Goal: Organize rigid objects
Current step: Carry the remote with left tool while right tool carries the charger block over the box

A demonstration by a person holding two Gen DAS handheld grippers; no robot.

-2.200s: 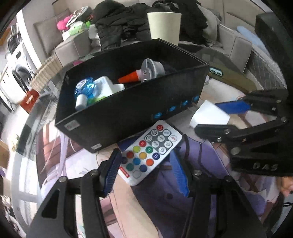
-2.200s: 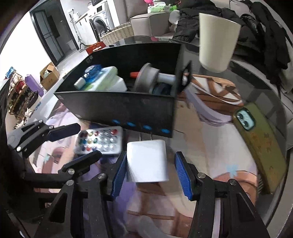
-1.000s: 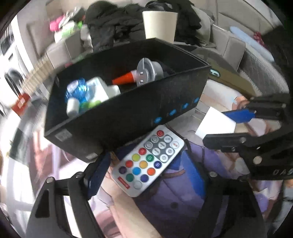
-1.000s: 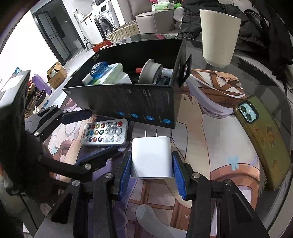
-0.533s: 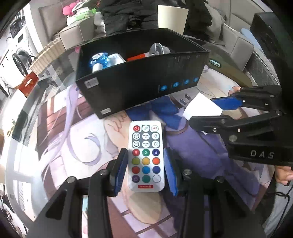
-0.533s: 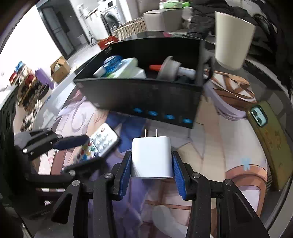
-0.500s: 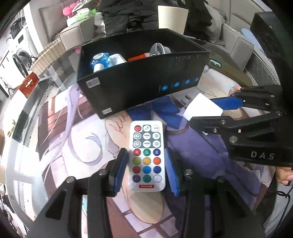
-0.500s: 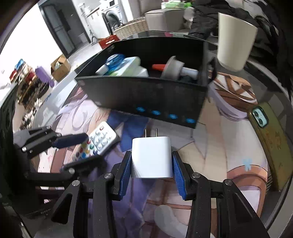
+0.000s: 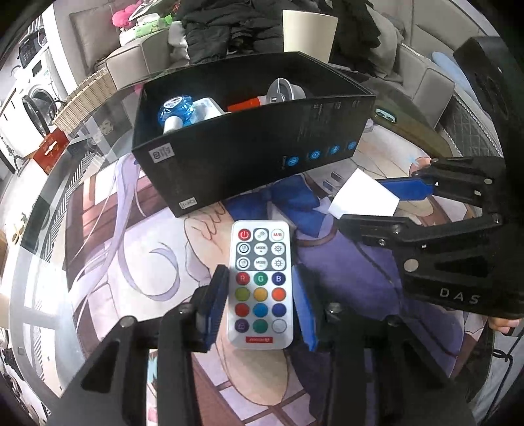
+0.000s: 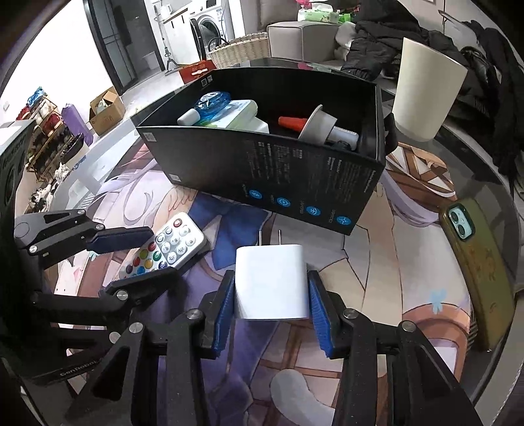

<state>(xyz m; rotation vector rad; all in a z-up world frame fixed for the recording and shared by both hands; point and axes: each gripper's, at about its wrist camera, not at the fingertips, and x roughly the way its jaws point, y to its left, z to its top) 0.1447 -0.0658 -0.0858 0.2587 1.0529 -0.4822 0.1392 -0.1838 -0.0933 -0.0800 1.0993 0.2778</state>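
A cream cup [image 10: 425,98] stood on the glass tabletop [image 10: 484,170] behind the box. A phone [image 10: 475,272] lay at the right edge. Dark clothes [image 9: 229,29] covered the sofa [image 9: 425,82] beyond.

Glossy glass table [image 10: 491,170]; matt black cardboard box [image 10: 294,170].

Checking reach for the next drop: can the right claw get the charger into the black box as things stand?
Probably yes. The right claw grips the white charger, the black box just ahead is open-topped, and bare floor shows between the items inside.
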